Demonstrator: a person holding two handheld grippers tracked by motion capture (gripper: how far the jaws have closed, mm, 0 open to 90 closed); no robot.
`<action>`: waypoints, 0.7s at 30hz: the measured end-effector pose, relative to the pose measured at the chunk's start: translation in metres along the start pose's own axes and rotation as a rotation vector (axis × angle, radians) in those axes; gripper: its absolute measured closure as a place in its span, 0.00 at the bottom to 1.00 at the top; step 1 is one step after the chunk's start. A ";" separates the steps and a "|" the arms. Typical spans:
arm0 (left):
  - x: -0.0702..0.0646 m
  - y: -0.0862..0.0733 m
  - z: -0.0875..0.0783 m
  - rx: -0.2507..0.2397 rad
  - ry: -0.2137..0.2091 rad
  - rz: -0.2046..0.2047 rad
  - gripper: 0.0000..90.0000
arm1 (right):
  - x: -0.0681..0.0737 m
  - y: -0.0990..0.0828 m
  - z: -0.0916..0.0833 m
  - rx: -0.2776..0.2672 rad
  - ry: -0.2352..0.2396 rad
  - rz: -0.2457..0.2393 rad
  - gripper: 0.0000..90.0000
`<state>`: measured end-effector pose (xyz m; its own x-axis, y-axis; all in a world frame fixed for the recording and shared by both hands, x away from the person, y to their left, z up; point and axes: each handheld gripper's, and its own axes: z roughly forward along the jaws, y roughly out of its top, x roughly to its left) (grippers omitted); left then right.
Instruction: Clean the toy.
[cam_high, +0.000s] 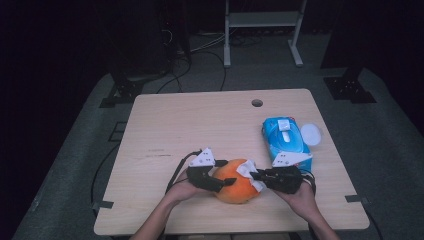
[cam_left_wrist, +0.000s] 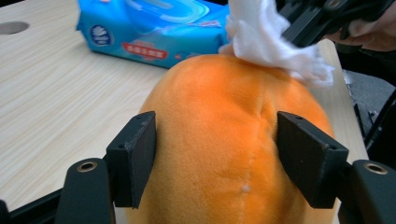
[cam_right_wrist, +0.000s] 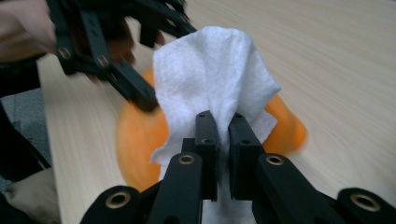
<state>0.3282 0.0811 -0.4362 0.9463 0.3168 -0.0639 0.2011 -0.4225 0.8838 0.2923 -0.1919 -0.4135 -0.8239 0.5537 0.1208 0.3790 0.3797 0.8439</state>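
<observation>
The orange plush toy (cam_high: 235, 187), soft, light and squashy, lies near the desk's (cam_high: 165, 125) front edge, the left gripper (cam_high: 216, 184) squeezing its flanks, a sound hold. The right gripper (cam_high: 256, 175), jaws nearly together, pinches a limp white wipe (cam_high: 246, 169) onto it; the left gripper view shows the toy's seam, the high view the blue wipes pack (cam_high: 286, 140) by the right edge

The blue wipes pack (cam_left_wrist: 154, 32) bears print too blurred to read.

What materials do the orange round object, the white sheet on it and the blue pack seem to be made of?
The orange round object looks like soft plush fabric: matte, fuzzy nap, with a sewn seam. The white sheet seems to be a nonwoven wipe or tissue: fibrous, limp, crumpled. The blue pack appears to be glossy plastic film, with highlights and a printed label.
</observation>
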 end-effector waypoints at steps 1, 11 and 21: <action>-0.004 0.002 0.002 0.004 -0.006 0.017 0.34 | 0.003 0.002 0.000 -0.008 0.003 -0.007 0.93; -0.016 0.009 0.005 0.003 -0.047 0.062 0.26 | 0.000 0.007 0.001 0.013 -0.071 -0.039 0.92; -0.001 -0.001 0.010 0.049 -0.084 -0.093 0.18 | 0.005 0.003 -0.002 0.032 -0.053 -0.066 0.92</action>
<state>0.3292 0.0728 -0.4413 0.9403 0.2855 -0.1852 0.2995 -0.4360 0.8486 0.2886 -0.1898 -0.4096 -0.8245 0.5647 0.0371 0.3385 0.4396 0.8320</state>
